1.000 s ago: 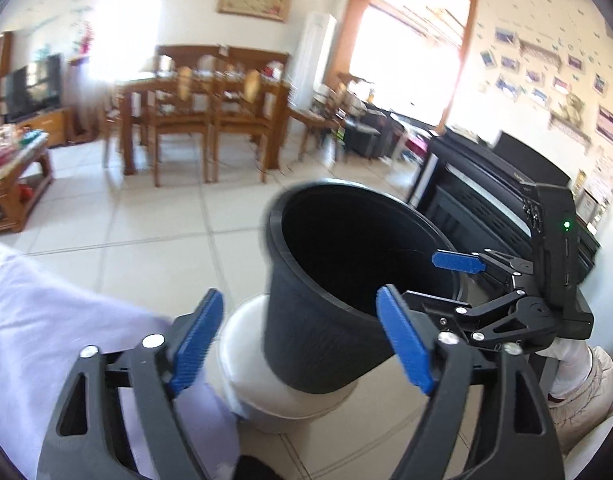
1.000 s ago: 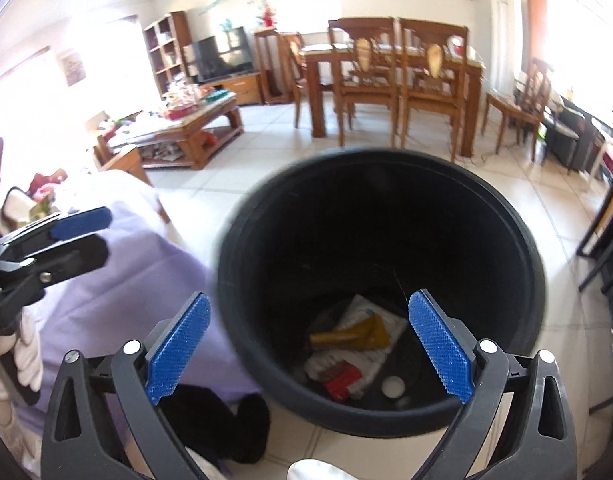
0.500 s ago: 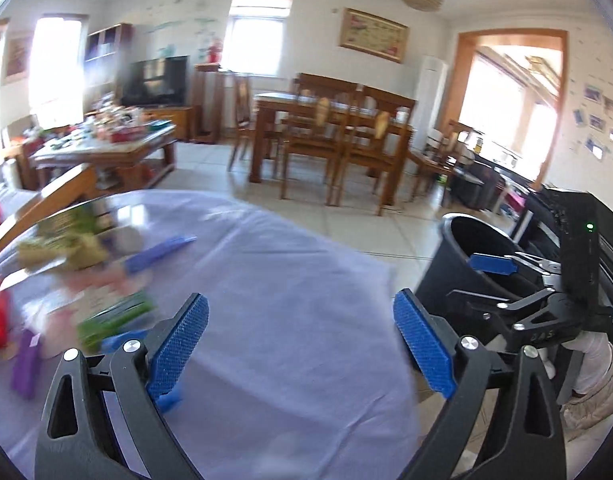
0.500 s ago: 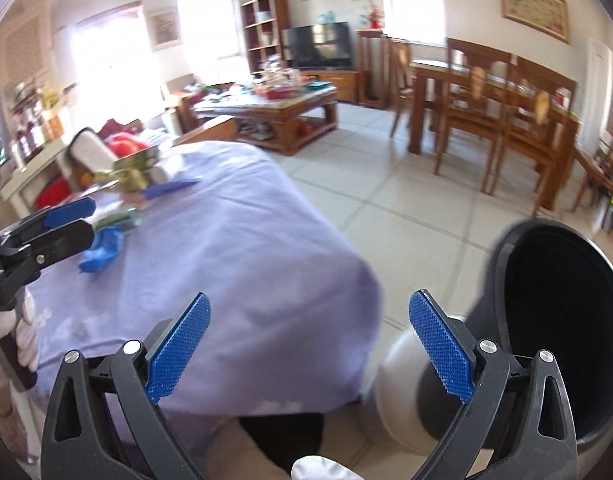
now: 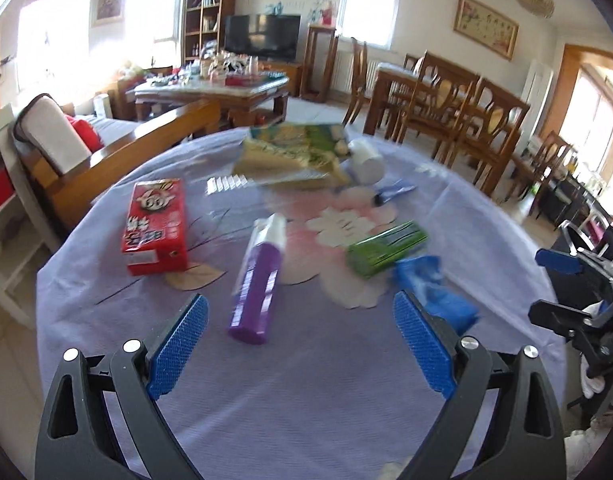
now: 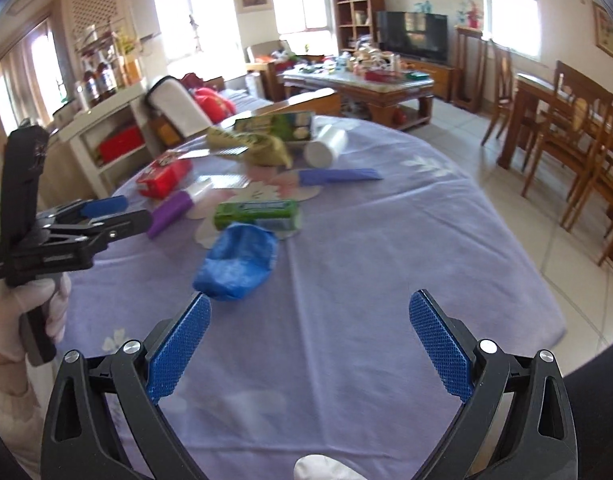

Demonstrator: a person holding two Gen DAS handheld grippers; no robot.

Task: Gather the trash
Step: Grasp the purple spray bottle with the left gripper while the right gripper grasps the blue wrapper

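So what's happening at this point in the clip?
A person is clearing trash off a table with a purple cloth. Both the left hand-held gripper and the right hand-held gripper hover over it, open and empty. A purple bottle, red box, green pack and blue wrapper lie uncollected.

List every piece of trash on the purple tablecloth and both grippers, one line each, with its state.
Red cardboard box: lying flat.
Purple bottle with white cap: on its side.
Green rectangular pack: lying flat.
Crumpled blue plastic bag: loose, untouched.
White cylindrical cup: tipped over.
Left gripper: open, empty.
Right gripper: open, empty.
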